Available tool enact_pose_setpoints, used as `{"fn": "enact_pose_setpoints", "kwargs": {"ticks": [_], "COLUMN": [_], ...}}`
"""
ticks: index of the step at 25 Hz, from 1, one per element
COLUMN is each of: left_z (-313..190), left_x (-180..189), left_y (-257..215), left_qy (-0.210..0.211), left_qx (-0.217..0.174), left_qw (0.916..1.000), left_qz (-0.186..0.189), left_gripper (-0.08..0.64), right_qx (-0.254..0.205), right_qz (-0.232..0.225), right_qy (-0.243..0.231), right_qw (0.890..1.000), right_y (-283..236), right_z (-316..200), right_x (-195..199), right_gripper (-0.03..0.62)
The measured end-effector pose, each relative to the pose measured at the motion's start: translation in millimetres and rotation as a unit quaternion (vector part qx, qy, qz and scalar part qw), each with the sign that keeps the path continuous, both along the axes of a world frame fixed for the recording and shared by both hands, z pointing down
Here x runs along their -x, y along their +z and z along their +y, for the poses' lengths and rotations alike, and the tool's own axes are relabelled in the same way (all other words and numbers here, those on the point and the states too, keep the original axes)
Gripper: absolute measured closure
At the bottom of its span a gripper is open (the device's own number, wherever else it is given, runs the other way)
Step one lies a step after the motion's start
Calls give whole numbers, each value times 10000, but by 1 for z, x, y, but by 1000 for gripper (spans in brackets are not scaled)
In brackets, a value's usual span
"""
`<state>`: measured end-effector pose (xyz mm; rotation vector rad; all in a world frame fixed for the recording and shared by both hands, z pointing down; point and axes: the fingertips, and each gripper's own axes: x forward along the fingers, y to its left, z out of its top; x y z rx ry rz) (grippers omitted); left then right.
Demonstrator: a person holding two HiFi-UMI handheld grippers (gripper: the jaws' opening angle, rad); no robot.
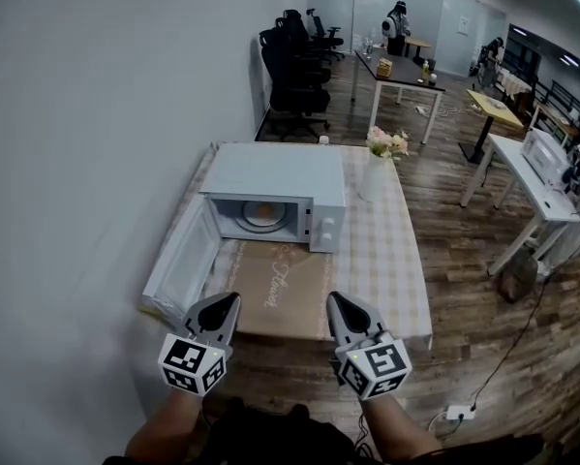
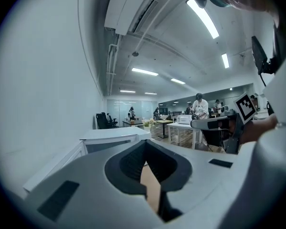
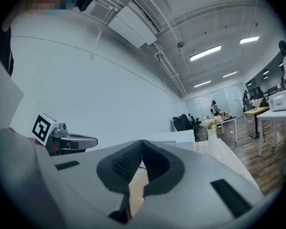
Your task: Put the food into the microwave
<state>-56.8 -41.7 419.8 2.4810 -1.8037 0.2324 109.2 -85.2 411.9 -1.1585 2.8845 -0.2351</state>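
Food [image 1: 263,212] in open microwave [image 1: 270,174] on table [image 1: 398,260]; office w/ desks [image 1: 528,188].

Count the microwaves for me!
2. The open microwave stands on the near table; the second microwave sits on the white table at right. More may hide farther back.

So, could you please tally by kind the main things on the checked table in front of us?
White microwave oven, door open: 1
Round plate with something orange, inside the microwave: 1
White vase of pink flowers: 1
Brown rectangular mat with script lettering: 1
Total: 4
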Motion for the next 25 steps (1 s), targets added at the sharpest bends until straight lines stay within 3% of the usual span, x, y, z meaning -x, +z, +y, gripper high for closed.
{"fn": "enact_pose_setpoints", "kwargs": {"ticks": [12, 25], "left_z": [19, 32], "left_x": [58, 95], "left_y": [-25, -29], "left_qy": [-292, -29], "left_qx": [-297, -405], "left_qw": [9988, 9986], "left_qz": [261, 337], "left_gripper": [552, 552], "right_qx": [-75, -321], "right_qz": [-25, 57], "right_qy": [120, 690], "right_qw": [9999, 9971], "right_y": [-13, -27], "right_z": [8, 18], "right_x": [46, 81], "right_gripper": [584, 584]}}
